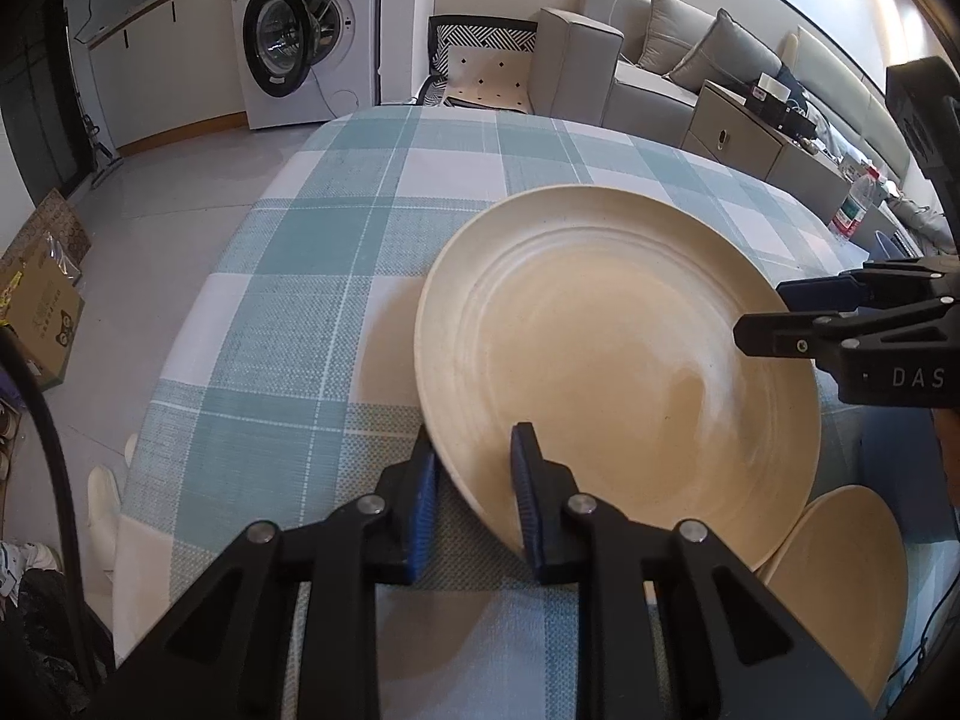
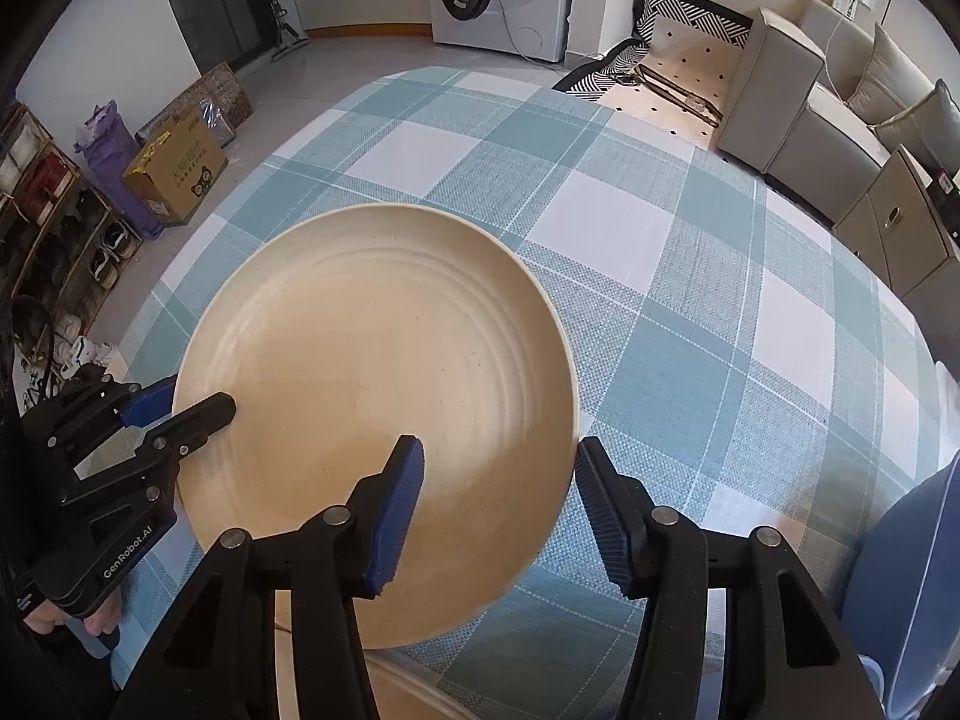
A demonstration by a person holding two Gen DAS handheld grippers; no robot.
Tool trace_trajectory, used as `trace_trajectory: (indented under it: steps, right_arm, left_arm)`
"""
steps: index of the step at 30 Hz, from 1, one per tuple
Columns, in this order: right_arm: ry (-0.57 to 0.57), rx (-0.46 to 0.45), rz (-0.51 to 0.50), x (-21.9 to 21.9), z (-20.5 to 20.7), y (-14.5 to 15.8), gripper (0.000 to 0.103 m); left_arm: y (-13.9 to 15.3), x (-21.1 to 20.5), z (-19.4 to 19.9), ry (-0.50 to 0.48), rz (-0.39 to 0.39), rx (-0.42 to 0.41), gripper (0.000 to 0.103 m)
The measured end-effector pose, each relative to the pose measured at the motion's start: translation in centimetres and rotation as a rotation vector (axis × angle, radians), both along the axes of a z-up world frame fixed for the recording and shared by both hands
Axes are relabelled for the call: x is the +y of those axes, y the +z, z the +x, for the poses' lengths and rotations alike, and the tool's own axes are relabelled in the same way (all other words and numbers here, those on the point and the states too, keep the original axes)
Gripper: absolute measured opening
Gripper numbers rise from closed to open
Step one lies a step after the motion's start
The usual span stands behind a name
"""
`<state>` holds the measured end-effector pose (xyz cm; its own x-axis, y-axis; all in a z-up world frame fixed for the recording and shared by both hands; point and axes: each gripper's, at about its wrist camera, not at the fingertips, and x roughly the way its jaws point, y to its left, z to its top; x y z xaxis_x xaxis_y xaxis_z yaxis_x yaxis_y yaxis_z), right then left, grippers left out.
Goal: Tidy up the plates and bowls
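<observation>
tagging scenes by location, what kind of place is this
Most likely a lived-in home, an open living and laundry area: a front-loading washing machine, a grey sofa with cushions, and a table under a checked tablecloth holding a cream plate.

We look from just behind the left gripper (image 1: 474,498), down along its two fingers, very close to the cream plate (image 1: 618,360), with the right gripper (image 1: 762,315) off to its right side. From behind the right gripper (image 2: 498,510) we look down more steeply, and the left gripper (image 2: 180,408) sits to its left. Both views share the plate (image 2: 372,408), the checked tablecloth (image 2: 660,240) ahead of the fingers and the washing machine (image 1: 300,30) far beyond.
</observation>
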<state>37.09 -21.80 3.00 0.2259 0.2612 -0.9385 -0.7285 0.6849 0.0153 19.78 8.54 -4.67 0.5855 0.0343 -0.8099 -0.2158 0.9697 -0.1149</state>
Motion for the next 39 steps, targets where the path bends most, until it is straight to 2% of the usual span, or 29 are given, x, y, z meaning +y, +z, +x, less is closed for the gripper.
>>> trace_trajectory:
  steps: [17,39]
  right_arm:
    - [-0.010,-0.041,0.071,-1.2,-0.6,2.0,0.054]
    - [-0.043,-0.091,0.146,-4.4,-2.9,5.6,0.054]
  left_arm:
    - [2.2,-0.3,-0.9,0.016,-0.011,-0.064,0.022]
    - [6.2,-2.2,-3.2,-0.007,0.024,-0.147,0.022]
